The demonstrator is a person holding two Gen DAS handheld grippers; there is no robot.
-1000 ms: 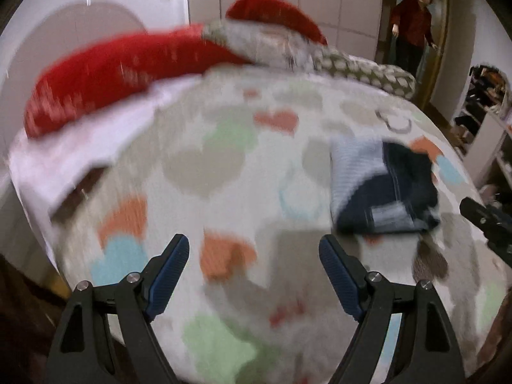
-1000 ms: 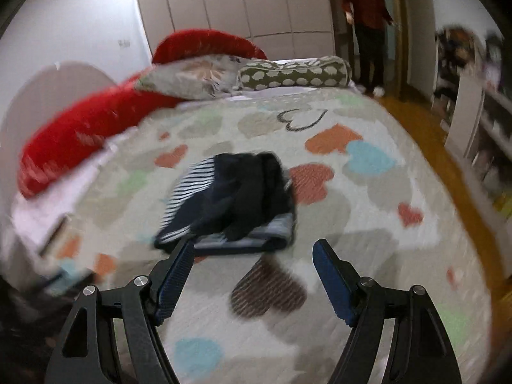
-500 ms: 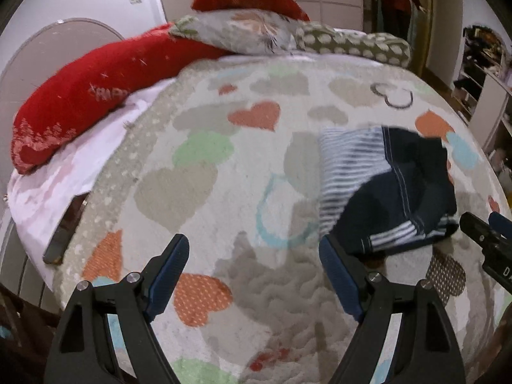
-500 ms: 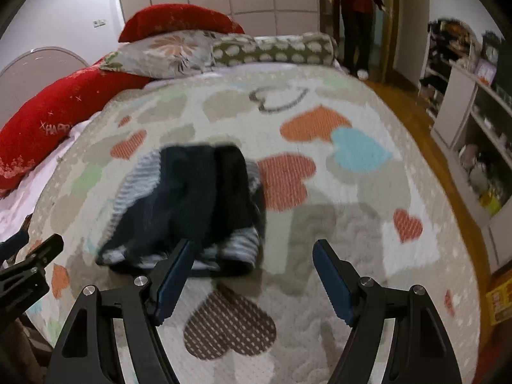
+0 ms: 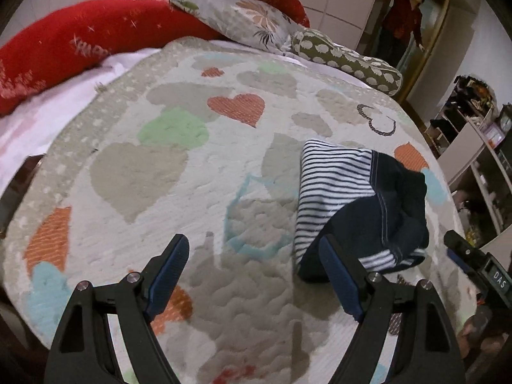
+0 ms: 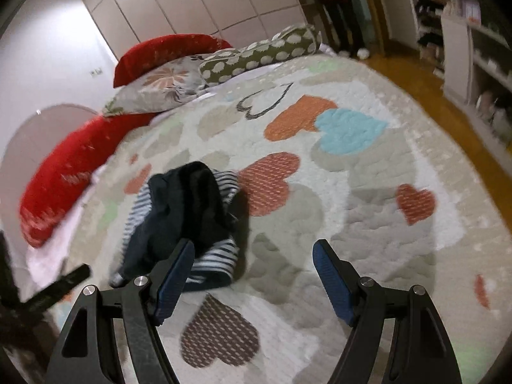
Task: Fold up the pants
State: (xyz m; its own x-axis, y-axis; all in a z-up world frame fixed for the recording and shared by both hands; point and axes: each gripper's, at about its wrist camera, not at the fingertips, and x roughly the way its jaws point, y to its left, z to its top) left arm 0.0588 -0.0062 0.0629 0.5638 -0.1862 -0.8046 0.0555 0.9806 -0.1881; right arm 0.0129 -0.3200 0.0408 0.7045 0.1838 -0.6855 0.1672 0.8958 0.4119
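The pants (image 5: 361,204) lie in a folded bundle on the heart-patterned bedspread (image 5: 179,172), dark navy with white-and-navy striped parts. In the right wrist view the pants (image 6: 185,217) sit just beyond my left finger. My left gripper (image 5: 252,268) is open and empty above the bedspread, with the bundle beside its right finger. My right gripper (image 6: 252,270) is open and empty, to the right of the bundle. A black part of the right gripper (image 5: 473,262) shows at the right edge of the left wrist view.
Red cushions (image 5: 80,41), a floral pillow (image 5: 249,19) and a green dotted bolster (image 5: 348,60) line the bed's far side. A person in red (image 5: 403,19) stands in the doorway. Shelves (image 6: 480,64) stand along the right over a wooden floor (image 6: 416,76).
Both grippers have moved closer to the bed and the bundle looms larger. In the right wrist view the pants have shifted left. Both grippers stay open.
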